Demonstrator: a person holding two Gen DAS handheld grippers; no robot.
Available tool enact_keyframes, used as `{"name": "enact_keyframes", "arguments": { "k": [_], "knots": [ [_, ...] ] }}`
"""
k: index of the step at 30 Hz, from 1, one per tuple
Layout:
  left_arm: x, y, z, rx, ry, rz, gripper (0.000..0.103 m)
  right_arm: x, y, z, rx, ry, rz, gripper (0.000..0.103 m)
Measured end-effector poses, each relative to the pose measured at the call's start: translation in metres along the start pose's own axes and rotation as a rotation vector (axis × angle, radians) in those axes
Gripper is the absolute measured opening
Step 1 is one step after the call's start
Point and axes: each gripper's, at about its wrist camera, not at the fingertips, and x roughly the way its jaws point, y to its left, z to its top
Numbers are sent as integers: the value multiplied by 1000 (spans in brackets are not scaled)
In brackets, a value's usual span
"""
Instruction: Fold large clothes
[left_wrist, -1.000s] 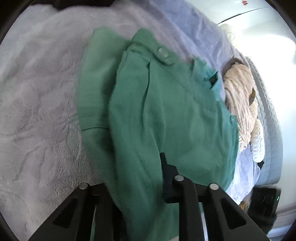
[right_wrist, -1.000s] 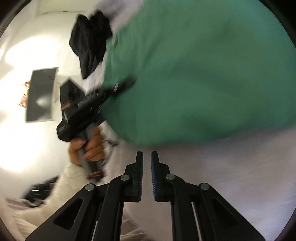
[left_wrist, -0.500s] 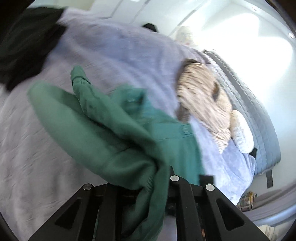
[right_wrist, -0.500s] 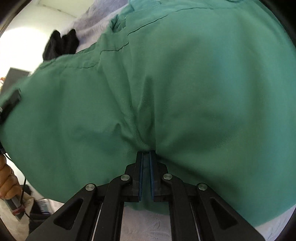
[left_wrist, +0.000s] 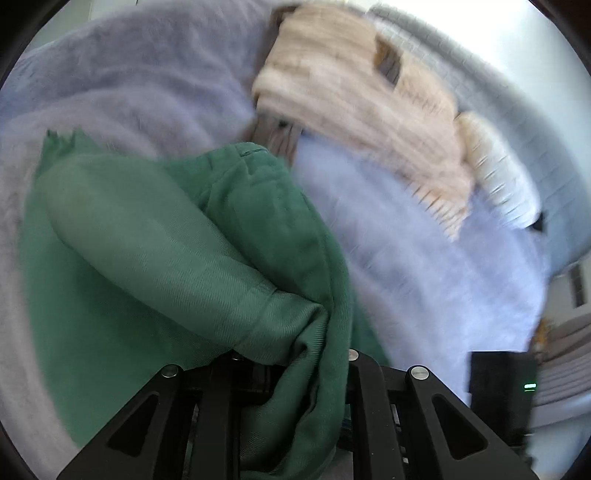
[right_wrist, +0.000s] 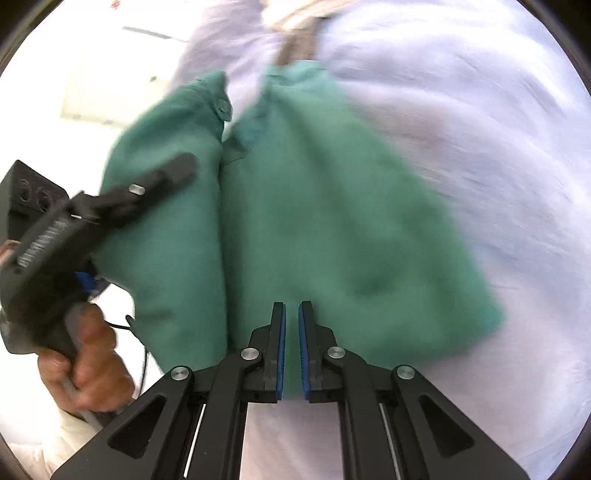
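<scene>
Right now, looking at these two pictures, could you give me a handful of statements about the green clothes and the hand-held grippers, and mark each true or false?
1. The left hand-held gripper has green garment bunched between its fingers. True.
2. The green garment lies on a bare wooden floor. False: it lies on a pale lavender blanket.
3. A cream knitted garment lies beyond the green one in the left wrist view. True.
4. The right hand-held gripper has its fingers spread wide apart. False: its blue pads stand close together, with green cloth between them.
5. A bare hand grips the handle of the left hand-held gripper. True.
</scene>
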Motion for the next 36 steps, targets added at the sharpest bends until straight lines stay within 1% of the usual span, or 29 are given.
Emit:
{"name": "enact_keyframes", "arguments": {
  "k": [1, 2, 3, 4, 5, 6, 8, 10, 11, 12, 13, 14, 15, 16, 17, 18, 21, 23, 24, 27, 28, 29, 30, 31, 32, 34, 36],
  "knots": [
    [6, -4, -3, -2, 0, 22, 16, 1, -8, -1, 26, 6, 13, 9],
    [8, -6, -4, -5, -4, 36, 19, 0, -16, -2, 52, 8, 31, 9],
    [7, -7, -4, -11, -7, 26, 34, -1, -23, -4, 72, 8, 47, 9],
    [5, -7, -4, -29, -7, -10, 46, 0, -25, -5, 81, 8, 55, 9],
    [2, -7, -3, -47, -15, -41, 68, -3, -31, -5, 90, 10, 66, 9],
    [-4, -9, -2, -63, -38, -67, 75, -2, -32, -4, 97, 12, 74, 9],
    [-12, -19, 0, -39, -68, -92, 75, -1, -32, -2, 101, 17, 83, 9],
    [-20, -30, 2, 8, -64, -98, 75, -8, -35, 4, 99, 21, 86, 9],
    [-28, -32, 1, 24, -76, -100, 75, -10, -37, 12, 106, 20, 95, 9],
    [-40, -32, 0, 35, -105, -100, 75, -13, -39, 12, 116, 17, 113, 10],
    [-54, -29, 0, 40, -153, -78, 75, -19, -43, 11, 126, 12, 131, 10],
    [-64, -23, -2, 34, -184, -42, 75, -24, -45, 16, 142, 1, 153, 22],
    [-72, -15, -3, 20, -203, -4, 83, -28, -48, 19, 154, -10, 171, 45],
    [-79, -4, -5, -4, -219, 40, 89, -33, -49, 24, 161, -24, 186, 57],
    [-87, 10, -8, -38, -245, 87, 92, -36, -50, 28, 162, -34, 213, 70],
    [-94, 28, -12, -76, -264, 133, 92, -36, -48, 34, 161, -39, 243, 71],
    [-98, 79, -23, -205, -234, 241, 92, -34, -44, 52, 168, -31, 321, 71],
    [-99, 109, -34, -286, -225, 276, 92, -19, -37, 71, 186, 6, 389, 71],
    [-96, 122, -39, -320, -212, 286, 92, -13, -33, 79, 190, 28, 402, 71],
    [-85, 143, -50, -383, -177, 302, 92, 15, -15, 106, 162, 79, 364, 72],
    [-81, 147, -55, -396, -165, 299, 92, 27, -7, 116, 148, 94, 351, 71],
    [-78, 150, -59, -410, -158, 289, 92, 38, 5, 126, 116, 111, 318, 52],
    [-77, 150, -63, -414, -158, 283, 92, 42, 15, 130, 81, 116, 279, 6],
    [-76, 149, -63, -413, -157, 279, 92, 46, 27, 135, 43, 123, 228, 7],
    [-75, 147, -62, -401, -156, 271, 92, 45, 38, 137, 8, 106, 223, 6],
    [-71, 137, -60, -357, -150, 264, 92, 32, 56, 137, -61, 58, 253, 6],
    [-60, 127, -56, -303, -131, 250, 93, 20, 59, 138, -93, 16, 234, 6]
  ]
}}
